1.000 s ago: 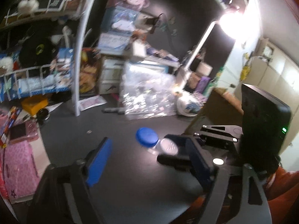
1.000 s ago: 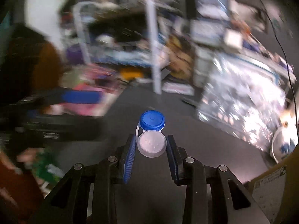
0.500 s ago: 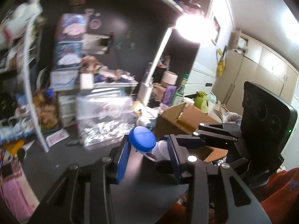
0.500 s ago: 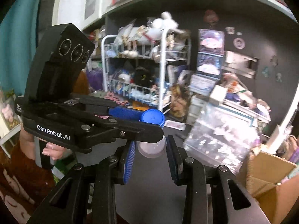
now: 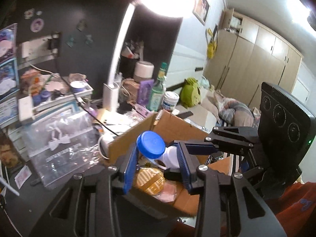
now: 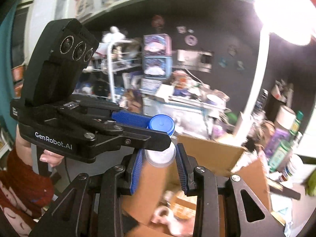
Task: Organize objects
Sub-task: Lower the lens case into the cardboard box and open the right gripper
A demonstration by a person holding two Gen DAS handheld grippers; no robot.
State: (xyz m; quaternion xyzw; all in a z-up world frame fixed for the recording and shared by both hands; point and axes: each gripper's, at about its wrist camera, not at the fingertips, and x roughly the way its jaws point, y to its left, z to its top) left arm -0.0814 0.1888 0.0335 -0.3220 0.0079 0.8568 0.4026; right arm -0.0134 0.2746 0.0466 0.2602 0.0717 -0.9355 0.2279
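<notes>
Having left the desk, both grippers now clamp the two-cup case over the open box, flaps near.

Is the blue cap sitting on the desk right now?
No, the blue cap is up in the air between the left gripper fingers, above the open cardboard box.

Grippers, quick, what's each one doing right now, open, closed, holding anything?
Left gripper: closed on the blue cap end of the contact lens case.
Right gripper: closed on the white cap end of that case.
</notes>
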